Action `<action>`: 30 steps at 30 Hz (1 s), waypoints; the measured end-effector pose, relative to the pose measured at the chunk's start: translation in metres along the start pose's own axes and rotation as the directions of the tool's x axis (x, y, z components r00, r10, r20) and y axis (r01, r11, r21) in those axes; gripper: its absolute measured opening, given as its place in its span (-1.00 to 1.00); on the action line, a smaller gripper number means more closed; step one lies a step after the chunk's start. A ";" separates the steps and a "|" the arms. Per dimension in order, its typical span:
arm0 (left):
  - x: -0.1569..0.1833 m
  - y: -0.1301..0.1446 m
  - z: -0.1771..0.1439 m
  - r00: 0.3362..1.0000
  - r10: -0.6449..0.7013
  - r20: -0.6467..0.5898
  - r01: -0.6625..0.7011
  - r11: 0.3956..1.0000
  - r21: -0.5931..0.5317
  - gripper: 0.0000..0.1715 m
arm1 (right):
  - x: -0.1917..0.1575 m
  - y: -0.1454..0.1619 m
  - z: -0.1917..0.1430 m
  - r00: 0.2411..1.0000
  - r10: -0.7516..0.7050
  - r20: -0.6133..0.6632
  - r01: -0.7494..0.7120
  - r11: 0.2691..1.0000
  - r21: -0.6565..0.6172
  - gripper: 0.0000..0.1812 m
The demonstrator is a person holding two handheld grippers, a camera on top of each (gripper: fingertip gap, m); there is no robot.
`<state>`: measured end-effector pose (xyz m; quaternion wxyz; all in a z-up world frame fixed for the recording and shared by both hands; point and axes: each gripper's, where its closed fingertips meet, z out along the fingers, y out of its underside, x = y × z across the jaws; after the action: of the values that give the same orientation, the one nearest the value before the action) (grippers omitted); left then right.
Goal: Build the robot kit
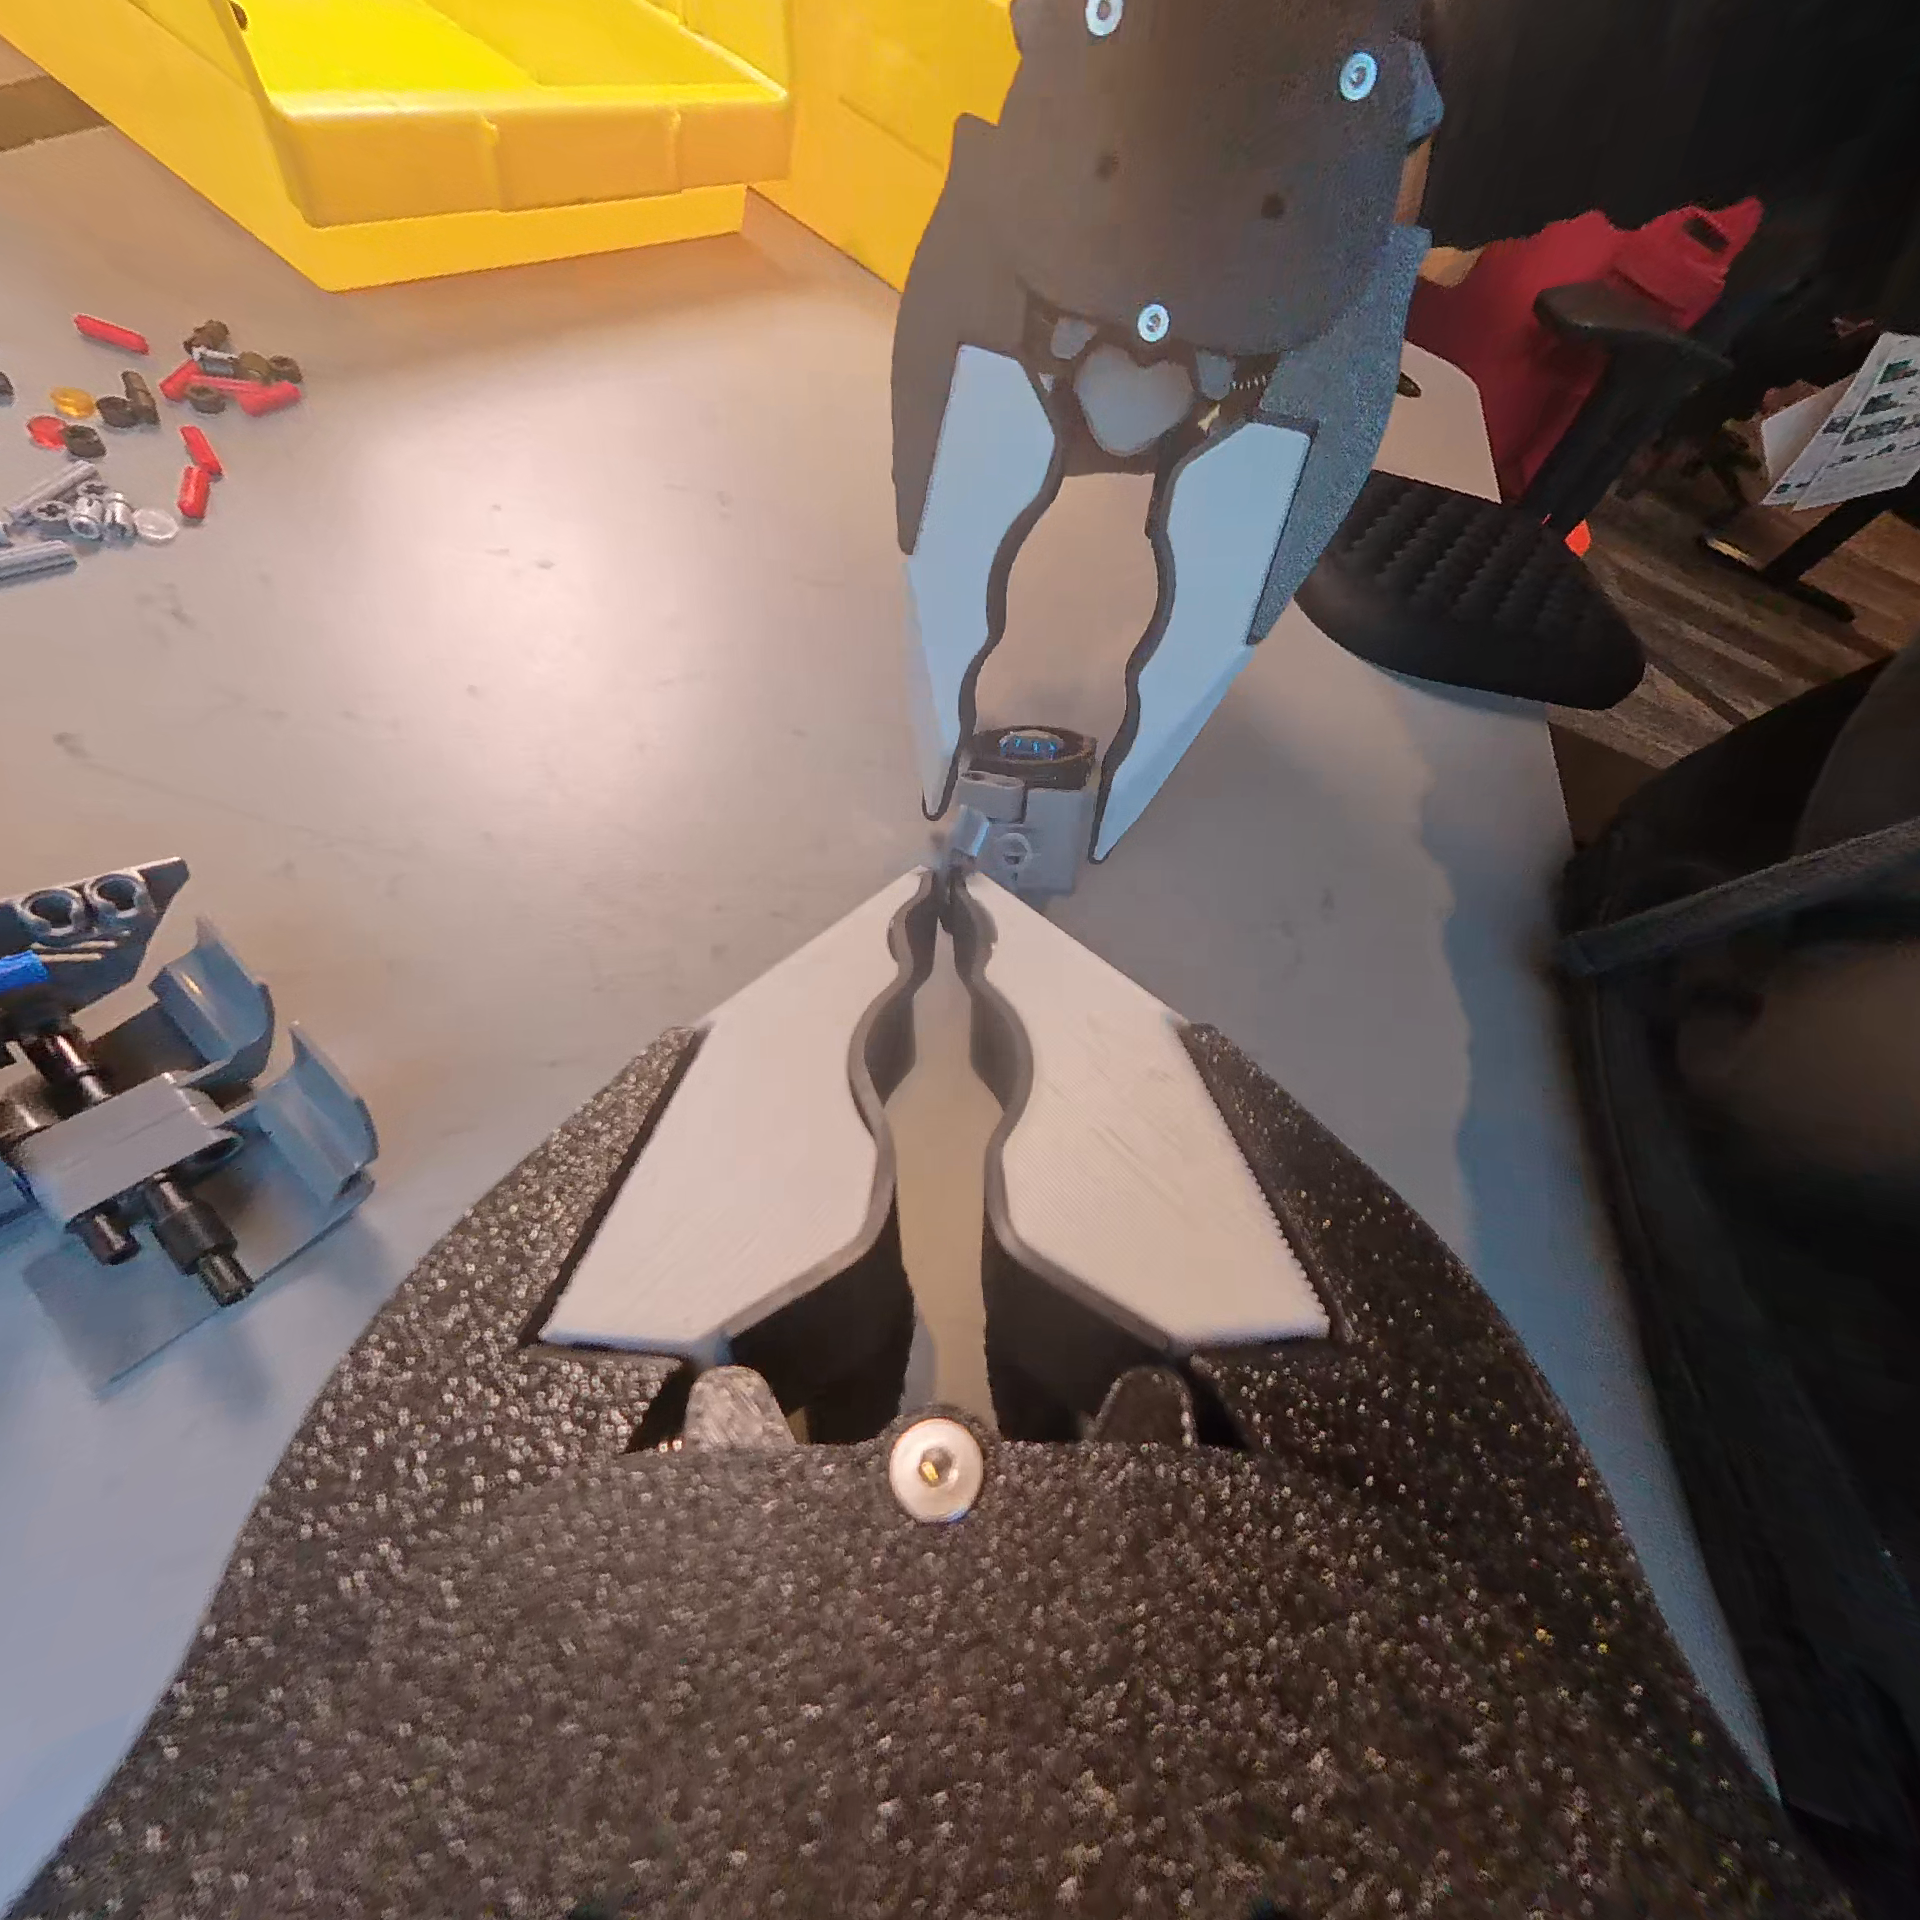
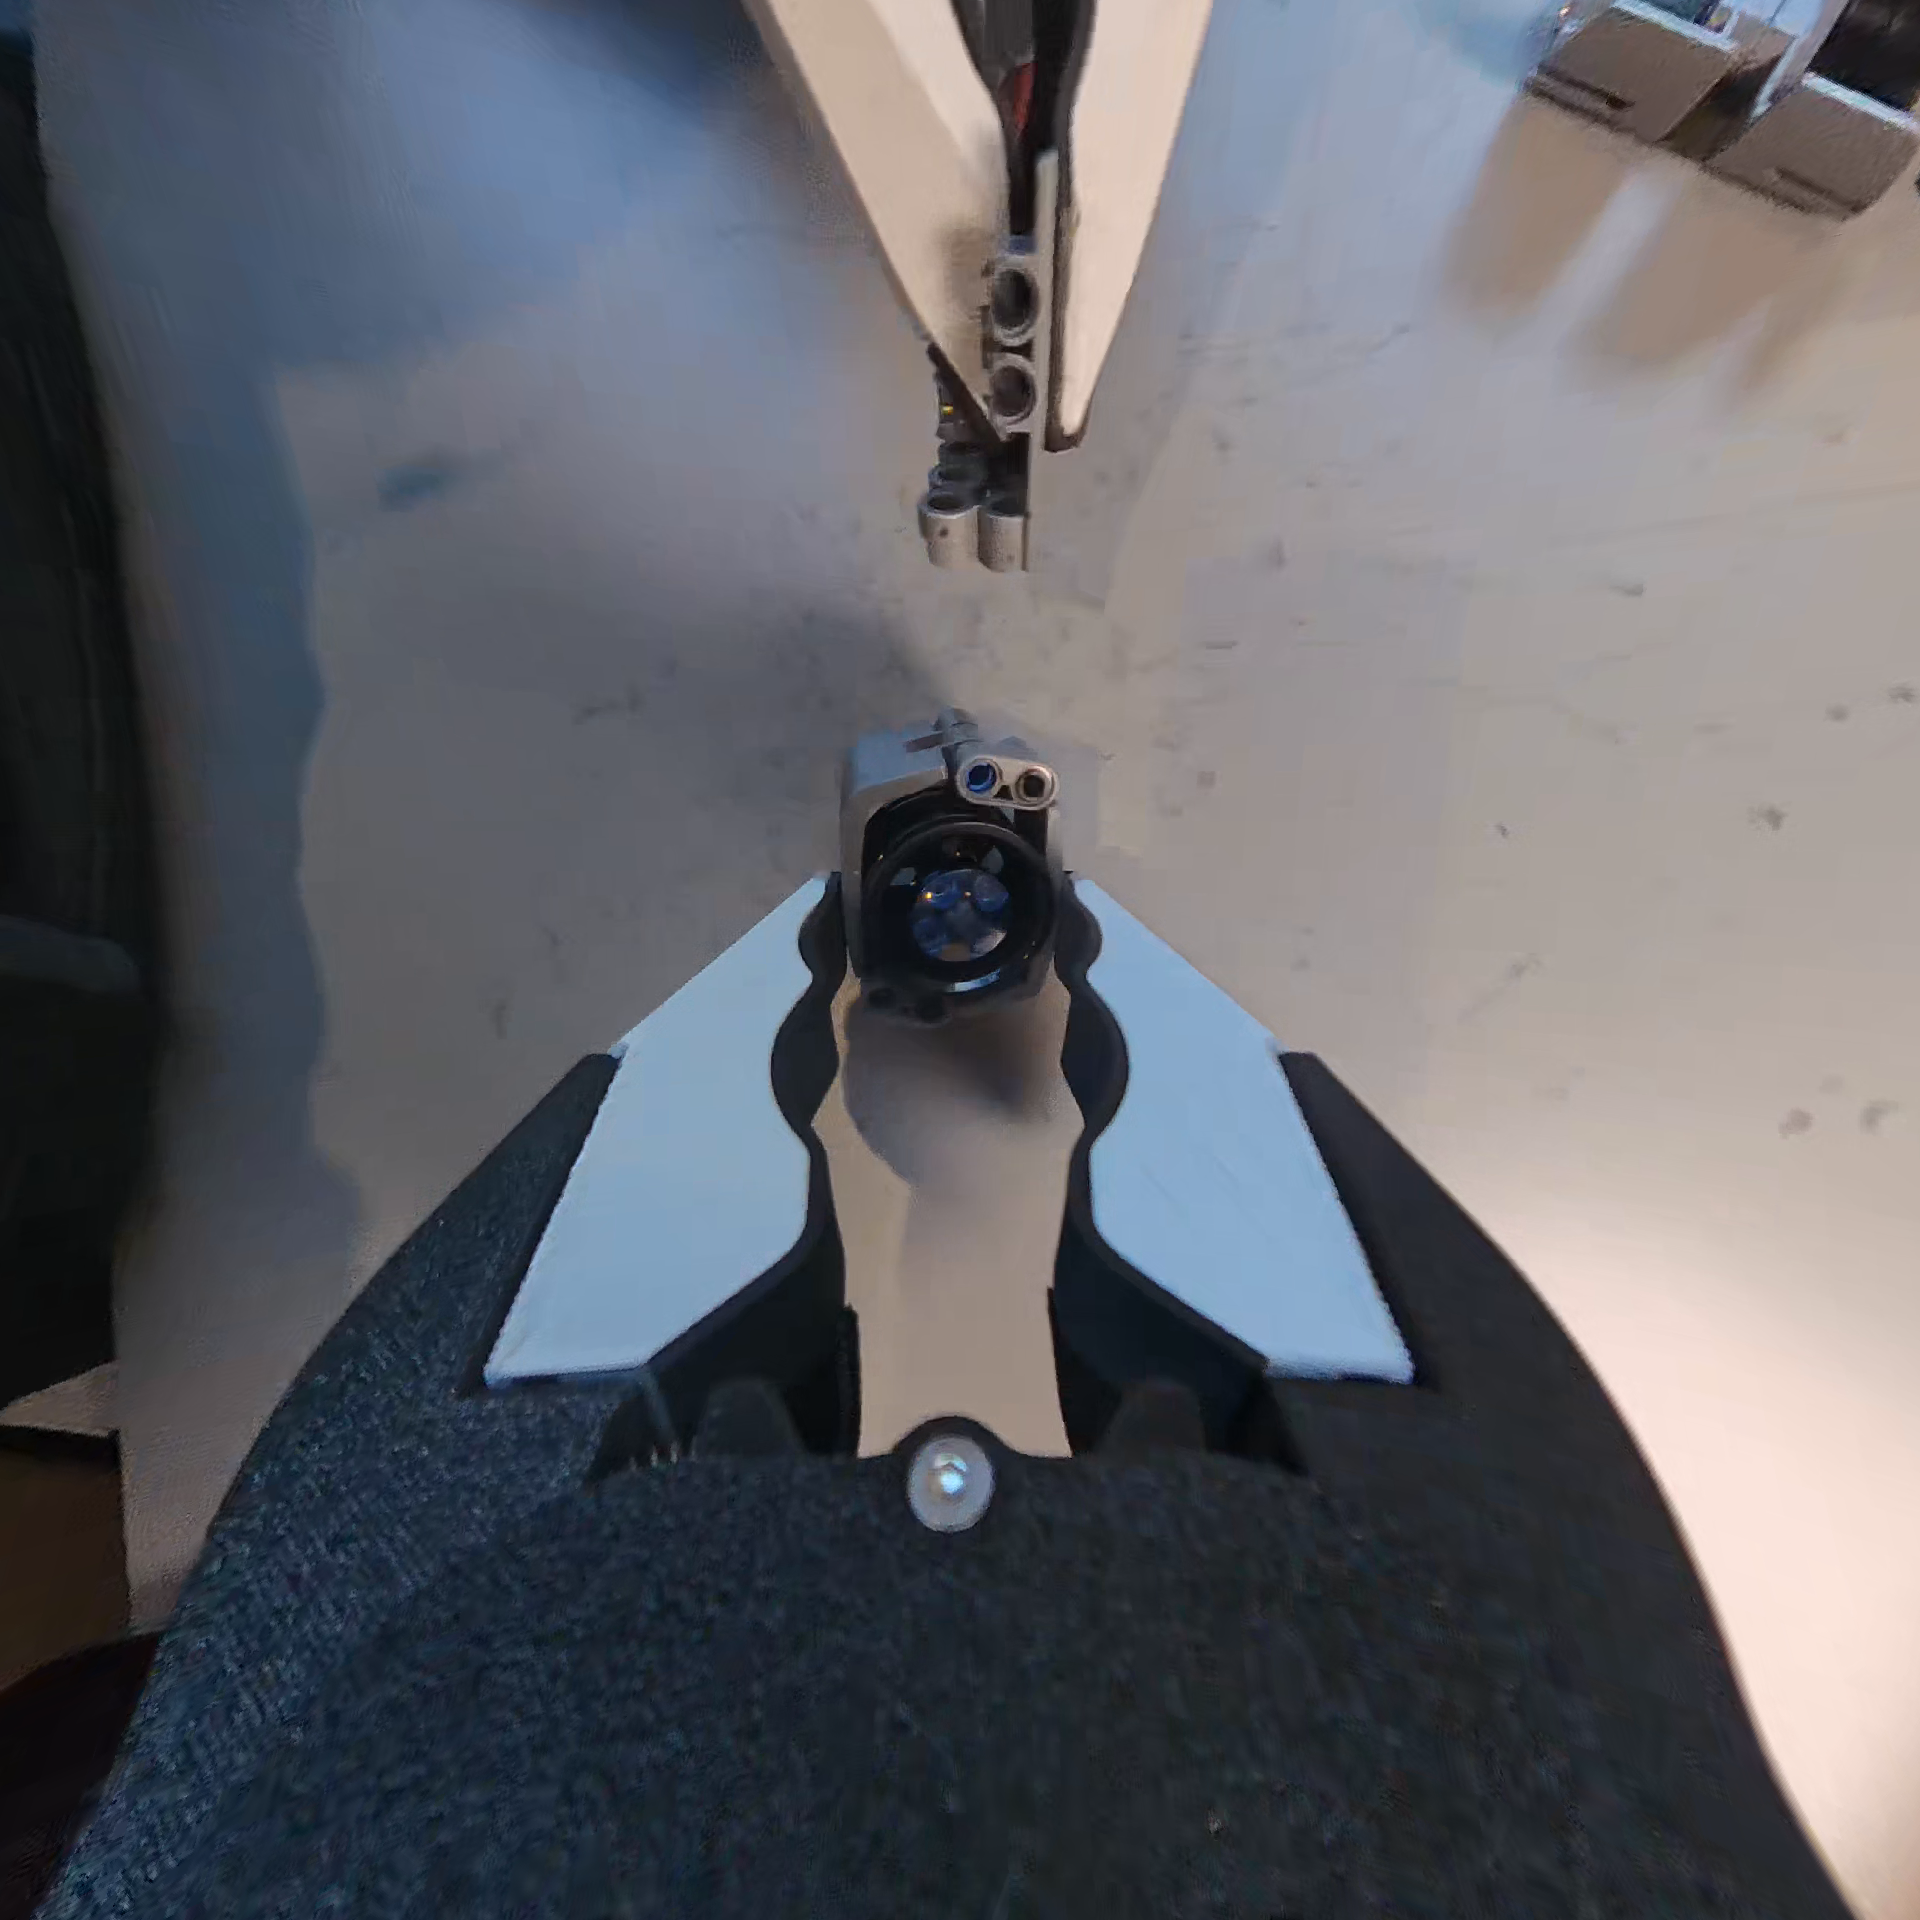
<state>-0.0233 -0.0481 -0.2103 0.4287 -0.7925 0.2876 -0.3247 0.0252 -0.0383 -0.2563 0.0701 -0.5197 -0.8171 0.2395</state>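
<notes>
Grey ribbed plastic forms the fingers of both grippers, set in speckled black housings. The left gripper point(image 1: 948, 902) is clenched almost fully, its tips pinching a thin grey connector piece point(image 1: 971, 836); in the right wrist view that piece shows as a short beam with round holes point(image 2: 1013, 343) gripped between the two pale fingertips and reaching out beyond them. The right gripper point(image 2: 951, 914) stands partly open, its fingers set on either side of a small grey and black motor-like block point(image 2: 951, 883) with a black ring and a bluish centre on its face. Whether the pads actually press the block or only flank it, I cannot tell; in the left wrist view the tips sit right beside its sides. The block lies between the two grippers, just above the grey table point(image 1: 520, 675), and the left gripper's piece sits just beside it, seemingly touching a small grey fitting on its top.

Counted: two grippers, one block, one held connector. To the left on the table stands one larger grey and black assembly point(image 1: 156, 1091) with black pins. Farther back lies a scatter of small parts point(image 1: 145, 426), red, black, grey and one orange, too many and too small to count surely. At least two yellow bins point(image 1: 499, 135) stand behind. One black office chair point(image 1: 1475, 582) sits beyond the table's edge.
</notes>
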 end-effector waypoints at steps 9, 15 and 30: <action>-0.001 0.001 0.000 1.000 0.001 0.005 -0.001 1.000 -0.006 -0.99 | -0.012 -0.012 0.001 0.998 0.019 0.061 -0.025 0.995 0.097 -0.54; -0.001 0.001 -0.001 1.000 0.001 0.005 -0.001 1.000 -0.008 -0.99 | -0.015 -0.015 -0.001 0.988 0.055 0.143 -0.074 0.988 0.132 -0.57; -0.005 -0.069 -0.045 0.971 -0.183 -0.153 0.233 0.865 0.444 -0.99 | 0.015 -0.078 -0.096 0.966 0.219 0.139 -0.221 0.416 0.882 -0.61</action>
<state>-0.0480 -0.0347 -0.1329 0.5503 -0.6768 0.1375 -0.4692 -0.0102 -0.0211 -0.1386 0.2991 -0.5070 -0.4939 0.6399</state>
